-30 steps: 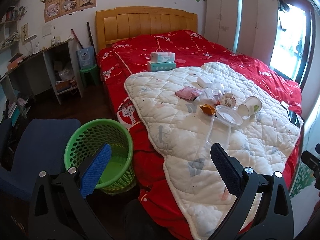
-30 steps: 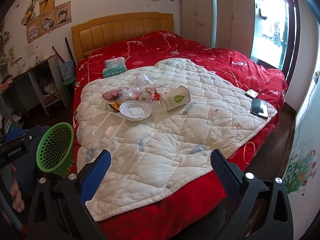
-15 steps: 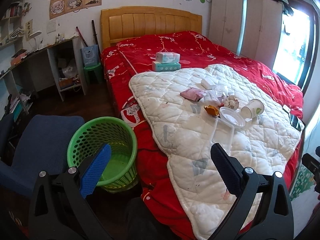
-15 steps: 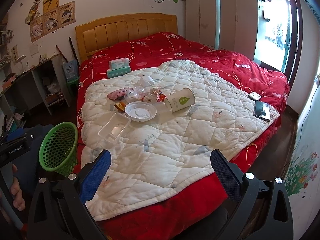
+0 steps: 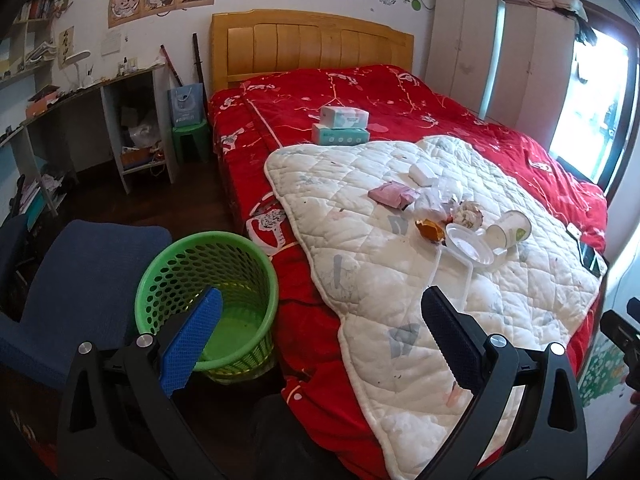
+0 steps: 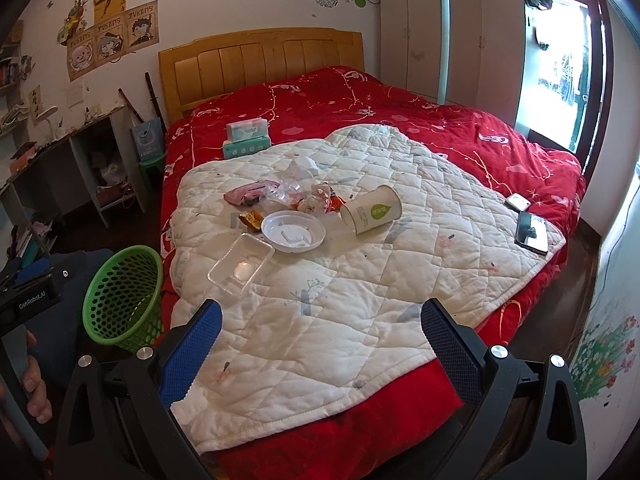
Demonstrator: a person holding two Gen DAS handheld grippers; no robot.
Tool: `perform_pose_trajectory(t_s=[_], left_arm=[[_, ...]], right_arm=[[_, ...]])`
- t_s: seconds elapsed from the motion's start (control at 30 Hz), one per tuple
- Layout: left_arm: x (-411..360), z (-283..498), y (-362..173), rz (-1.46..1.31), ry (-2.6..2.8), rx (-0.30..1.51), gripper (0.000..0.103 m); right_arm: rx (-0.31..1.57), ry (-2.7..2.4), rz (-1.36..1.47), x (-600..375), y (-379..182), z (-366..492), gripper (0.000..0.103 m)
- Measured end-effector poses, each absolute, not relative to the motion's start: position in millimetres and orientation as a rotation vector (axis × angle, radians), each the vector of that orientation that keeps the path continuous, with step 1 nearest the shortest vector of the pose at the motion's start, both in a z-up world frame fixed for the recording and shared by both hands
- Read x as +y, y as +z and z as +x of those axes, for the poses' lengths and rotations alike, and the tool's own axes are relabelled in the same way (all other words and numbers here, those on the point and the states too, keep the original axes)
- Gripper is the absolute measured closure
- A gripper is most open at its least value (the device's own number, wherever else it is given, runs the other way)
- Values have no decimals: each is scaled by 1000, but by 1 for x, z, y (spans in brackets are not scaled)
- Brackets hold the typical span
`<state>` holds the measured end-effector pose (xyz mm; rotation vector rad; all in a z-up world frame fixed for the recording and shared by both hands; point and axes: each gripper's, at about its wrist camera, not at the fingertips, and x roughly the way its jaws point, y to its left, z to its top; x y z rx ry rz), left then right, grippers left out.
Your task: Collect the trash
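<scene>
Trash lies in a heap on the white quilt (image 6: 320, 300): a tipped paper cup (image 6: 372, 210) (image 5: 510, 229), a white plastic plate (image 6: 293, 231) (image 5: 469, 243), a clear plastic tray (image 6: 240, 264), a pink wrapper (image 6: 244, 194) (image 5: 392, 194), an orange wrapper (image 6: 250, 220) and crumpled plastic. A green mesh basket (image 5: 206, 276) (image 6: 124, 292) stands on the floor beside the bed. My left gripper (image 5: 318, 320) is open, near the basket and well short of the trash. My right gripper (image 6: 320, 336) is open over the quilt's near edge, empty.
Two tissue boxes (image 6: 246, 136) sit stacked on the red bedspread. Two phones (image 6: 530, 228) lie at the quilt's right edge. A blue chair (image 5: 76, 280) stands left of the basket. A desk and shelves (image 5: 100, 128) line the left wall; a wardrobe (image 6: 440, 36) stands at the back right.
Both views have shifted slightly right, so the bed, basket and trash sit a little further along than a second ago. Both grippers stay open and empty.
</scene>
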<state>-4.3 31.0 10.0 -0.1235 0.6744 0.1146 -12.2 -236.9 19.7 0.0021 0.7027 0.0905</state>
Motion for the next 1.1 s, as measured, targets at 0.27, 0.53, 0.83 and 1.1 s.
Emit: perform_pose_trajectory(t_s=[0.27, 0.53, 0.83, 1.1], left_arm=[[24, 17, 7, -111, 96, 705, 5], [19, 43, 1, -88, 81, 754, 5], [16, 65, -6, -76, 61, 788, 5], [5, 88, -17, -58, 5, 814, 5]], right_arm=[[720, 114, -17, -234, 20, 11, 7], [733, 122, -29, -238, 21, 39, 7], [774, 147, -58, -242, 12, 76, 7], [814, 155, -68, -251, 1, 109, 7]])
